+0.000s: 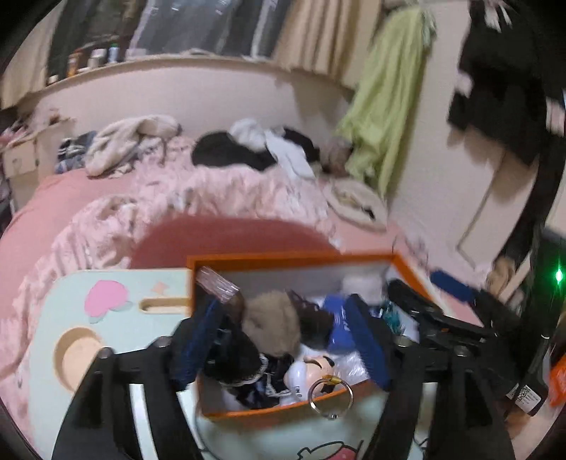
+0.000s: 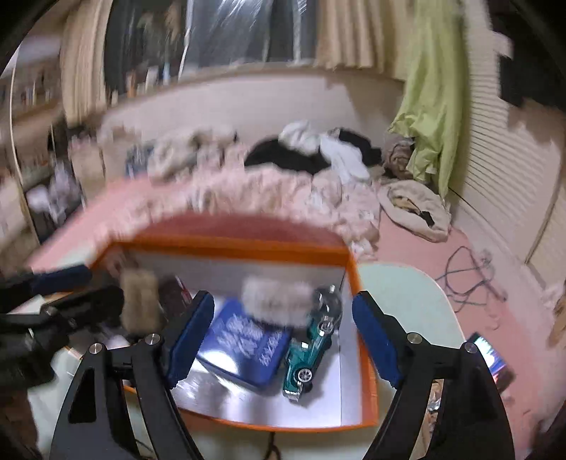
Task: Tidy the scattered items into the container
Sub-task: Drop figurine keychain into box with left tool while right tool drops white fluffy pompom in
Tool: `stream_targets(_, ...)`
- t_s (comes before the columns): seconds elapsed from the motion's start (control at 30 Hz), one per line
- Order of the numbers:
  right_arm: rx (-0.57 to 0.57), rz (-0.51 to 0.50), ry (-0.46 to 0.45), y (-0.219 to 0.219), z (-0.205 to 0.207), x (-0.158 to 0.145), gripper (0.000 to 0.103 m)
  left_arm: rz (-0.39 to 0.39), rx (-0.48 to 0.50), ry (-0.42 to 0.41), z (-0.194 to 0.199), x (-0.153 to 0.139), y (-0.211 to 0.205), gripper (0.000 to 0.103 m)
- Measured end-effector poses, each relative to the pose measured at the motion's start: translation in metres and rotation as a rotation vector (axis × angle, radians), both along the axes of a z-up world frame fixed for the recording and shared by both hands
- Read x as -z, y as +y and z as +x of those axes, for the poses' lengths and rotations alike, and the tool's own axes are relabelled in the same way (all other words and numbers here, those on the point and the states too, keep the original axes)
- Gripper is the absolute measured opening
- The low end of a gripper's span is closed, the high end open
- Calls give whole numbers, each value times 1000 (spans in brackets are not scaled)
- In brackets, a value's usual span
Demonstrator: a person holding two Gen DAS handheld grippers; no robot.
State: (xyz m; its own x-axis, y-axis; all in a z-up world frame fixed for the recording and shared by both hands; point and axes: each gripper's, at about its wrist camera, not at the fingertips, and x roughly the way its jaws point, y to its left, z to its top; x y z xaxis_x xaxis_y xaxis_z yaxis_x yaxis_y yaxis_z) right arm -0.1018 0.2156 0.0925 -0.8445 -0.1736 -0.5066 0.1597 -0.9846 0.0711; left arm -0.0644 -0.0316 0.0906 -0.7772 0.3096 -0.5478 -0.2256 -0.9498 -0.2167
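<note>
Orange-rimmed box [image 2: 364, 318] between open right hand-held gripper [image 2: 283, 339] fingers.

Bedroom, pink bed [image 1: 63, 198], curtains [image 1: 318, 32], strewn clothes [image 1: 254, 148]

Pale mint lap table [image 1: 116, 336] on pink bed [image 1: 53, 212] — orange-rimmed box [image 2: 364, 339] sits directly on it.
</note>
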Motion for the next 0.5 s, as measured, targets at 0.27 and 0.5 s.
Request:
stream_targets(0.27, -71, -97, -39, 7, 52, 1, 81, -144, 83, -69, 51, 19, 12, 77)
stream_targets(0.5, -100, -55, -62, -2, 76, 19, 80, -367, -9, -11, 14, 12, 39, 77)
